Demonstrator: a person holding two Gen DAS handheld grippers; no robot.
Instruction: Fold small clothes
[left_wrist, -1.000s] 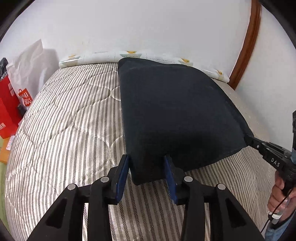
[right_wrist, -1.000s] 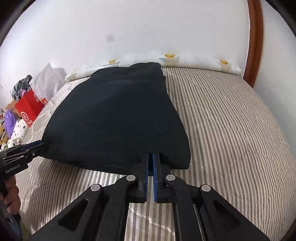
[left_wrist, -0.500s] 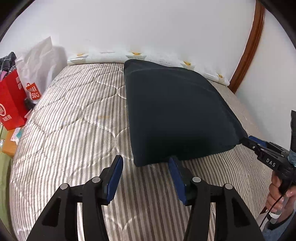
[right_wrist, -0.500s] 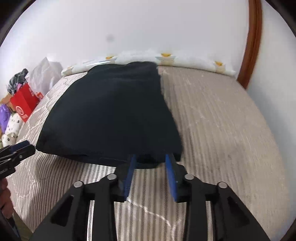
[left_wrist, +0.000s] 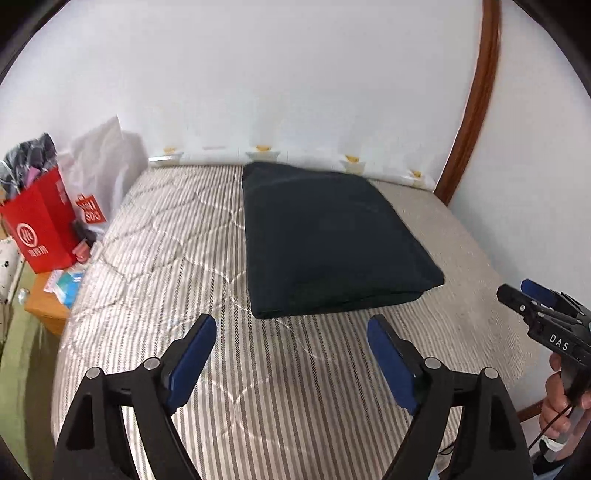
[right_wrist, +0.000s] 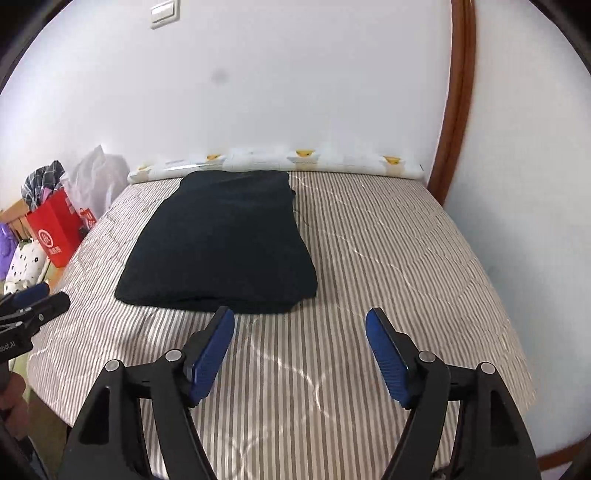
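A dark navy folded garment (left_wrist: 325, 240) lies flat on the striped mattress (left_wrist: 166, 258), reaching to the far edge by the wall. It also shows in the right wrist view (right_wrist: 225, 243). My left gripper (left_wrist: 291, 328) is open and empty, hovering a little short of the garment's near edge. My right gripper (right_wrist: 300, 325) is open and empty, just short of the garment's near right corner. The right gripper also shows at the right edge of the left wrist view (left_wrist: 517, 291). The left gripper shows at the left edge of the right wrist view (right_wrist: 48, 295).
A red paper bag (left_wrist: 40, 225) and a white plastic bag (left_wrist: 107, 173) stand left of the bed on a wooden stand (left_wrist: 44, 306). A patterned white roll (right_wrist: 295, 158) lies along the wall. A brown door frame (left_wrist: 472, 99) rises at the right.
Both grippers let go of the garment's near edge, opened wide and pulled back toward me. The garment now lies flat on the mattress.
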